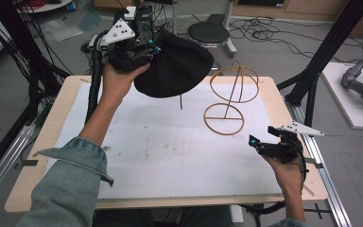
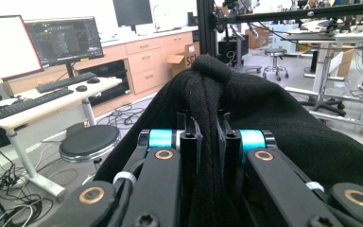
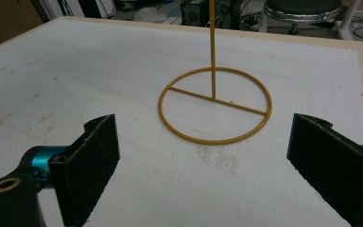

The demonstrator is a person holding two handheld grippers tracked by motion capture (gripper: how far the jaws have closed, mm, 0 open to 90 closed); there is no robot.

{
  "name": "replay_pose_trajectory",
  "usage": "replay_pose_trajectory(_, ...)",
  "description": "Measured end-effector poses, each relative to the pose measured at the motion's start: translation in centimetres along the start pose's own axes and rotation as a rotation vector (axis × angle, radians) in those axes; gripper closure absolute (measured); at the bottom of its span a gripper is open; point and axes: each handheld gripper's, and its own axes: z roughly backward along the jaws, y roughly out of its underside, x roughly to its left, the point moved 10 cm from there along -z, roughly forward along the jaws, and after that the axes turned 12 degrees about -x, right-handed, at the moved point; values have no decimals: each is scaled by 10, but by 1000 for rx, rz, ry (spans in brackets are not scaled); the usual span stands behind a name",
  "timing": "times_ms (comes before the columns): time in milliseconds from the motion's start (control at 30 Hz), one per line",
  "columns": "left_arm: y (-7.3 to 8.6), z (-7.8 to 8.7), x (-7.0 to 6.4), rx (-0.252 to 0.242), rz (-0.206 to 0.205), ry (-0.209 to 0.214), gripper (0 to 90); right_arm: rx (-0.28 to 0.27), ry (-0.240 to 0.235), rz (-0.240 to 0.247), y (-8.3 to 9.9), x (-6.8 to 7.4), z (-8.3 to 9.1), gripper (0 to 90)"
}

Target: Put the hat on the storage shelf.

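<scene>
I had the left hand-held gripper raised above the far left corner of the desk, its jaws clamped on a fold of the black knit hat. In the left gripper view the hat's bunched fabric ran straight down between the two jaws and spread out beyond them. From the high view the hat hung in the air, bulging to the right of the gripper, clear of the white desk surface below it.

The yellow wire hat stand stood upright on the far right part of the desk, just right of the hat and apart from it; its round base ring lay flat on the surface and its rounded top frame rose on a thin stem.

My right hand-held gripper hovered low near the right edge of the desk, nearer than the stand. Its jaws stood wide apart with nothing between them, and the right gripper view looked between them at the stand's base ring.
</scene>
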Motion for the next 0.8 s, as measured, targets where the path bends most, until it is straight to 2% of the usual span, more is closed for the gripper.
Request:
replay_pose_trajectory(267, -4, -19, -2, -26, 15, 5, 833, 2, -12, 4, 2, 3, -1, 97)
replay_pose_trajectory(567, -4, -41, -12, -50, 41, 20, 835, -5, -10, -4, 1, 3, 2, 97)
replay_pose_trajectory(667, -6, -46, -14, -45, 39, 28, 835, -10, -11, -4, 0, 3, 2, 97)
replay_pose_trajectory(800, -11, -57, -24, -52, 25, 47, 835, -7, -10, -7, 1, 3, 3, 97)
